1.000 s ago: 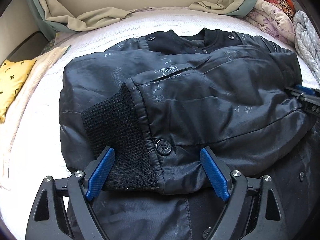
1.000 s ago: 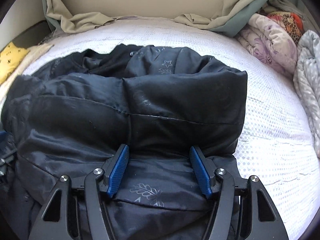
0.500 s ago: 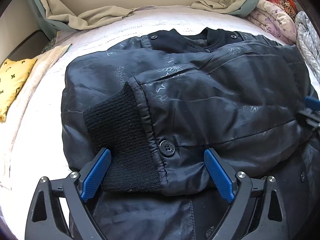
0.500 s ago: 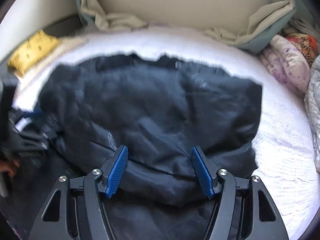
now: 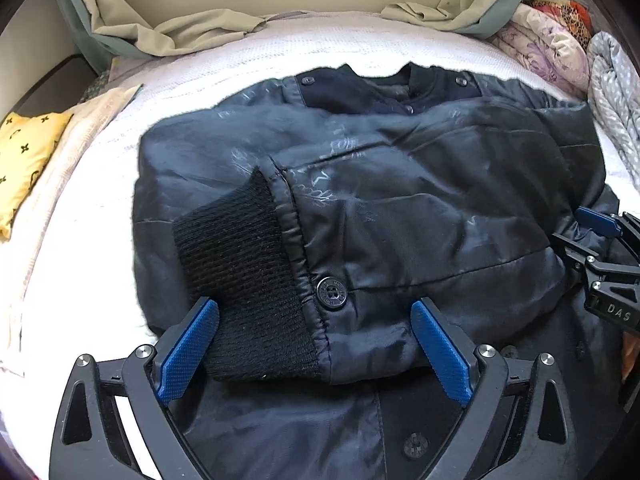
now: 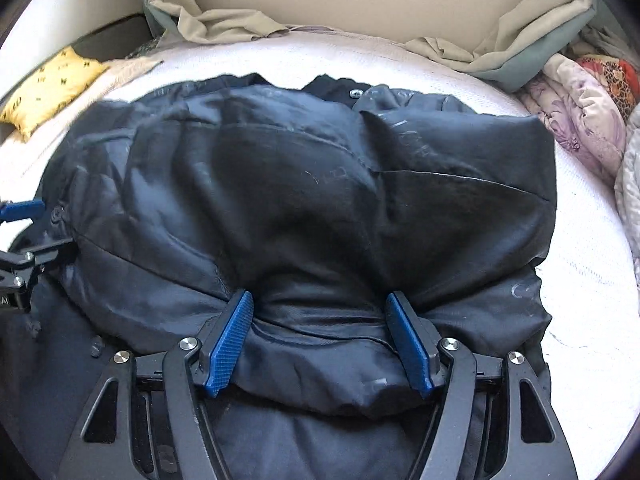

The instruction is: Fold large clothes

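Observation:
A dark navy padded jacket (image 5: 420, 208) lies on a white bedspread (image 5: 248, 52), collar toward the far side. One sleeve is folded across its front, its black knit cuff (image 5: 244, 280) and a button (image 5: 332, 293) close to my left gripper (image 5: 316, 352), which is open with the cuff and sleeve end between its blue pads. The jacket also fills the right wrist view (image 6: 320, 208). My right gripper (image 6: 320, 344) is open, its pads on either side of a bunched fold of jacket fabric. Each gripper shows at the edge of the other's view.
A beige and green sheet (image 5: 168, 20) is heaped along the headboard. Floral and grey quilts (image 5: 560, 48) are piled at the far right. A yellow cushion (image 5: 24, 160) lies at the left, beside a cream cloth (image 5: 80, 128).
Both grippers have drawn back slightly toward me over the jacket. The right gripper swung left and returned, and fabric now bunches between its pads. The sleeve stays folded across the front.

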Motion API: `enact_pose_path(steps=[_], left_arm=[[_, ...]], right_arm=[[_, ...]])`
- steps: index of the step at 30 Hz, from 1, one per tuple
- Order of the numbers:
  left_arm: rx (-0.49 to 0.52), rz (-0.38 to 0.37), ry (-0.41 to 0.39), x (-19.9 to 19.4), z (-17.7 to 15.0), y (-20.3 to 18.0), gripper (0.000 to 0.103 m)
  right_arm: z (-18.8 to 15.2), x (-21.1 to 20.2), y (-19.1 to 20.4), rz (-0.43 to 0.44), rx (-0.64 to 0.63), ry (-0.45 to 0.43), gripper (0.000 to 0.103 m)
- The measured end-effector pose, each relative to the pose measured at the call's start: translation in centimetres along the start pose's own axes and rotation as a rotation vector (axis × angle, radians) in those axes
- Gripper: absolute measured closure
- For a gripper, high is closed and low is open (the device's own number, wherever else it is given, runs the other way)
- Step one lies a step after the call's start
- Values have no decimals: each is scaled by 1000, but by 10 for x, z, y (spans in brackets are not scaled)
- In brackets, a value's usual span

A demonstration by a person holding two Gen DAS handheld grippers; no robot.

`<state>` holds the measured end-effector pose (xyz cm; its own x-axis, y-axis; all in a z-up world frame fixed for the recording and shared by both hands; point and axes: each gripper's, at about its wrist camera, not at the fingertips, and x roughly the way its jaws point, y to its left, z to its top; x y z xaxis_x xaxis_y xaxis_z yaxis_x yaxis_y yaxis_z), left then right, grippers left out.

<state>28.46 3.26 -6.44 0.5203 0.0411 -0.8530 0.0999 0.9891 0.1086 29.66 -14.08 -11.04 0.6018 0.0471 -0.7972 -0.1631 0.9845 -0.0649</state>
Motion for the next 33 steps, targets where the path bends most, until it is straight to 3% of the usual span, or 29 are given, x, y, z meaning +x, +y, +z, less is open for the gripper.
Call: enact_pose_path(steps=[10,16,21,25,28,33], left_arm=[[-120,2,-48,-38,-5,53,4],[-230,-56,-23,-47,-21,93,4],[-287,-147,7,-54,-35,114,6],[-361,-259,31,-61,-49,129,13],[-386,-337,80,-61,-60,134,15],[-366,-339,174,-59,-80,128,16]], right_arm=[[19,-65,-25,99,121,-92,29],[-3,-71,-70,142,258,-20,29],[-29,-77,-101,291,356,62,29],[-52,-78,-112,355,405,149,29],[-64,-89,-112,355,388,165,29],[-86,-111,-113,338,351,186,29]])
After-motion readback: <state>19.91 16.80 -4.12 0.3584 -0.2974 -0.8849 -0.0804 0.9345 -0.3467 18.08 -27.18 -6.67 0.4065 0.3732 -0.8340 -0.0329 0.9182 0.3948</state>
